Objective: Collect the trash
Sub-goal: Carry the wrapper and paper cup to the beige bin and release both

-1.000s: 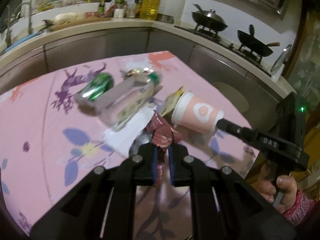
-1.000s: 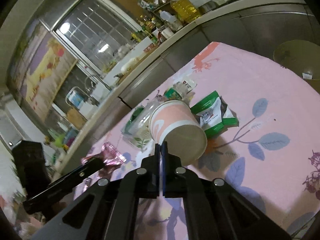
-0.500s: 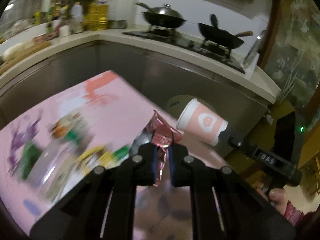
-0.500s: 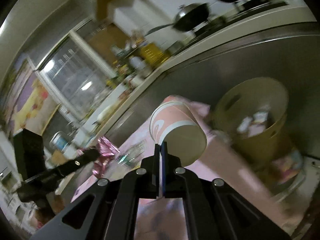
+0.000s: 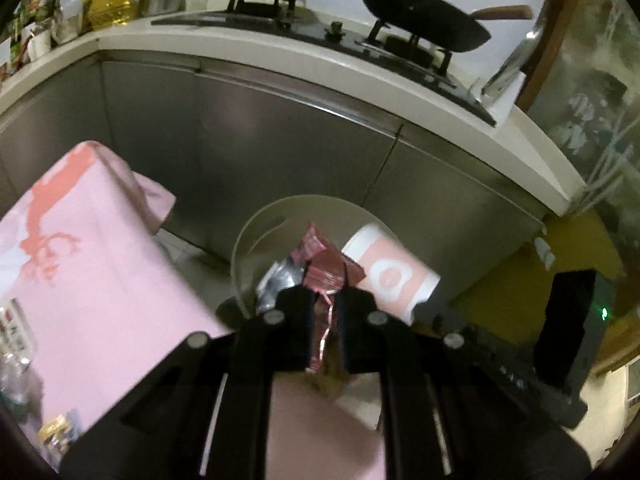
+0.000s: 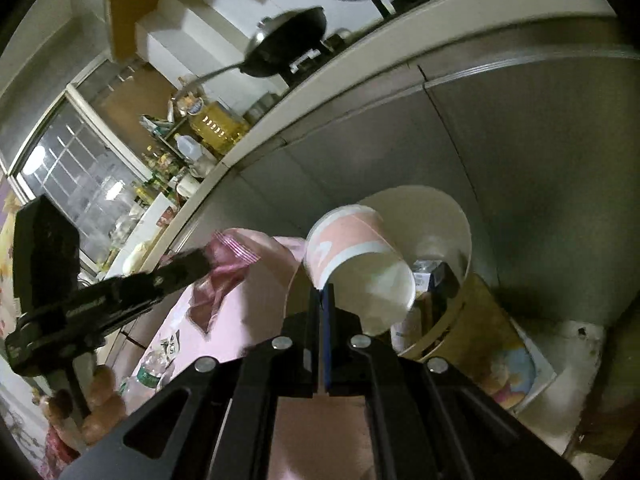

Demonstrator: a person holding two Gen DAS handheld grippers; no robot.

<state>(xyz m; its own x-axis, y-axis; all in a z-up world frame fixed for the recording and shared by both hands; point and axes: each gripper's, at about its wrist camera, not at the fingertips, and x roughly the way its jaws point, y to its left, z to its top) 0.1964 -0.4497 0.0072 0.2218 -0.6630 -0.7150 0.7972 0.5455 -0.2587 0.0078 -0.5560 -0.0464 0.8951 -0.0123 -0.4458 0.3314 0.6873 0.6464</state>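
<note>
While both grippers hung near the pale waste bin (image 6: 460,224) beside the pink-clothed desk (image 5: 80,280), the left gripper (image 5: 325,312) had its jaws clamped on a crumpled red wrapper (image 5: 324,264), and the right gripper (image 6: 323,300) pinched the rim of a pink paper cup (image 6: 348,240). Releasing well probably meant centring each item over the bin mouth first, then opening the jaws fully.
</note>
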